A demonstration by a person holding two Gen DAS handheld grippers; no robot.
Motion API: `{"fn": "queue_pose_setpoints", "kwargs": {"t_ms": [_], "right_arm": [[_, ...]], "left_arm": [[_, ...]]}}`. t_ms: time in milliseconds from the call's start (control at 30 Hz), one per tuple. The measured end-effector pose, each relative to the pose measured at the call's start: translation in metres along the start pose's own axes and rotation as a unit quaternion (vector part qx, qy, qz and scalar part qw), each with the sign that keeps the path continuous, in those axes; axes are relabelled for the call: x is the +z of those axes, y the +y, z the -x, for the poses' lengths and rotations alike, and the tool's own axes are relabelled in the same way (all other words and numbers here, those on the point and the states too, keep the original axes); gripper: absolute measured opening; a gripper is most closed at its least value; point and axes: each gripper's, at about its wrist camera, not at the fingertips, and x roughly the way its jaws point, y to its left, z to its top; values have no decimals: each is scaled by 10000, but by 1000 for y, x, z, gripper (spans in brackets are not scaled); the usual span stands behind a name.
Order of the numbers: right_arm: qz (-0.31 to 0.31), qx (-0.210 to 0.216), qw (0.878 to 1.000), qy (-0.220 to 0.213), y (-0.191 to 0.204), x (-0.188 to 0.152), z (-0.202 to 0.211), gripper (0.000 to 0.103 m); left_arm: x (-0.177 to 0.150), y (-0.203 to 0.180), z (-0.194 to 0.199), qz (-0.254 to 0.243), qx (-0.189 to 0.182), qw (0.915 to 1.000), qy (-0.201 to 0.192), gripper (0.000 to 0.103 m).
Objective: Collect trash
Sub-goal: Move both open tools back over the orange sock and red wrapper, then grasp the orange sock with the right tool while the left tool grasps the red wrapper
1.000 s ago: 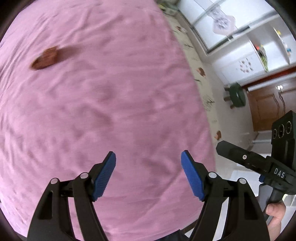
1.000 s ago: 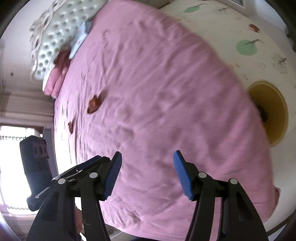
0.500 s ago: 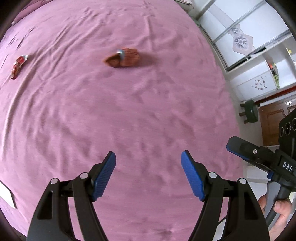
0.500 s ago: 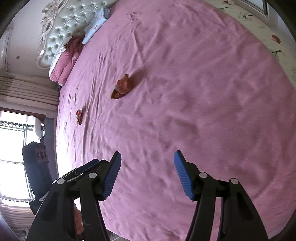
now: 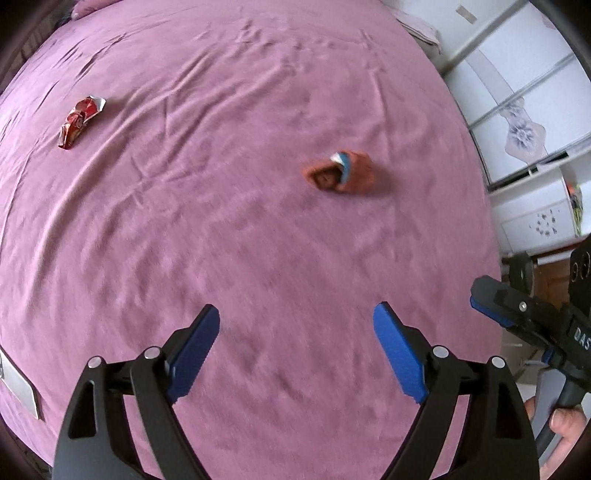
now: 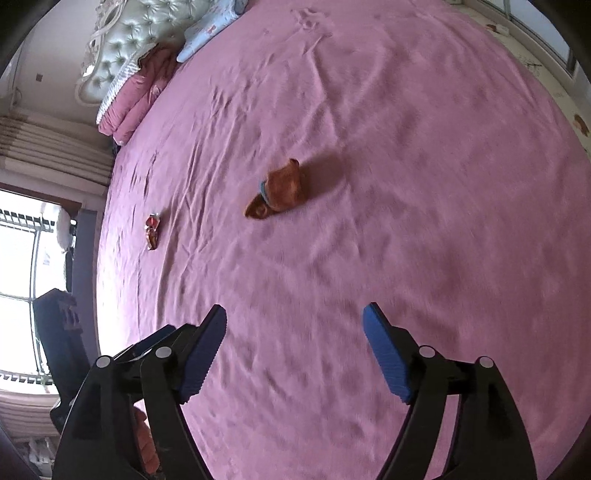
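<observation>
Both grippers are over the pink bedsheet (image 5: 258, 240), nothing between the fingers on either one. Left gripper (image 5: 297, 325) is spreading wider rn, blue pads apart w/ just bare sheet under them. Right gripper (image 6: 294, 326) same deal, jaws opening, empty. In the left cam you can see the right gripper poking in at the near right edge, w/ a thumb (image 5: 565, 421) on its handle.

Past the fingers, mid-bed, there's a crumpled brown wrapper (image 5: 340, 177) w/ a bit of blue on it, lying on the sheet by itself, a bit blurry. Further off to the left is a smaller red foil wrapper (image 5: 79, 120), well apart from the brown one.

Far end in the right cam: pink pillows (image 6: 138, 98), a light blue pillow (image 6: 207, 31) and a tufted headboard (image 6: 122, 48).
</observation>
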Motion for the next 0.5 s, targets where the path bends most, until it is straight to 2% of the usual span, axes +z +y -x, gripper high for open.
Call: {"fn": "queue_pose_setpoints", "kwargs": {"t_ms": [267, 500], "right_arm": [[445, -145, 9987, 178, 19, 47, -48, 74], [564, -398, 9974, 193, 37, 78, -97, 74]], "left_arm": [[36, 25, -17, 450, 43, 9989, -117, 85], [67, 45, -37, 390, 55, 9991, -133, 85]]}}
